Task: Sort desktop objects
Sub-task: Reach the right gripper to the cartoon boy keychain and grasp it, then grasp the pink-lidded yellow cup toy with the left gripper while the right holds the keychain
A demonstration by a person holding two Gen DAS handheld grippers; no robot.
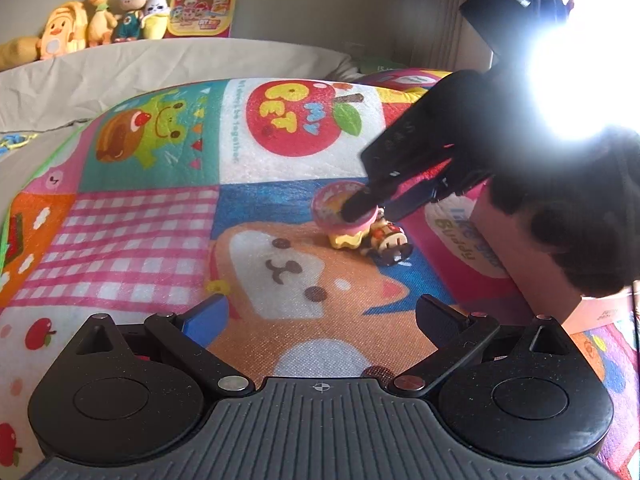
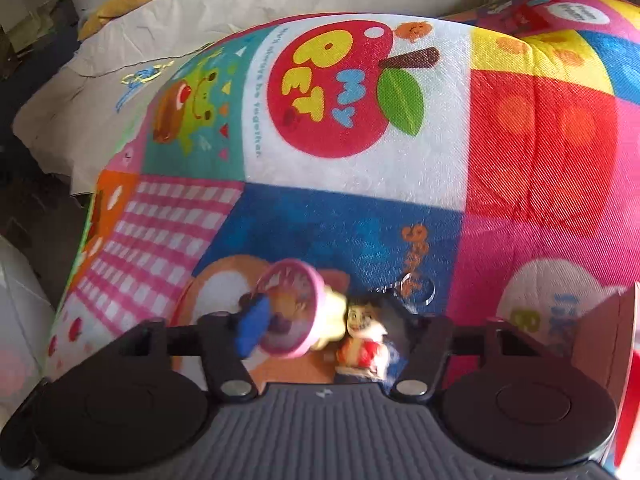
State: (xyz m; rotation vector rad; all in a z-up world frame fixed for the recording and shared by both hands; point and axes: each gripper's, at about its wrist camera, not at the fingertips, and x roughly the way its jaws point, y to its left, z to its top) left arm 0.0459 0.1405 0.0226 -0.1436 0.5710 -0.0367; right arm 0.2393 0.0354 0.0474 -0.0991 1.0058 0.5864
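Observation:
A small toy figure lies on the colourful play mat [image 1: 160, 216]: a doll in red [image 2: 362, 344] with a yellow part and a round pink-rimmed base [image 2: 290, 310]. In the left wrist view the toy [image 1: 352, 224] lies mid-mat. My right gripper [image 2: 324, 328] is open and straddles the toy, its blue finger pad [image 2: 254, 326] over the pink base; it shows in the left wrist view [image 1: 372, 204] coming down from the right. My left gripper [image 1: 320, 316] is open and empty, low over the mat's near part.
A pink cardboard box [image 1: 532, 264] stands on the mat's right side, also at the right edge in the right wrist view [image 2: 604, 332]. Plush toys [image 1: 100, 20] line the back wall behind a beige sheet. Strong window glare sits at the upper right.

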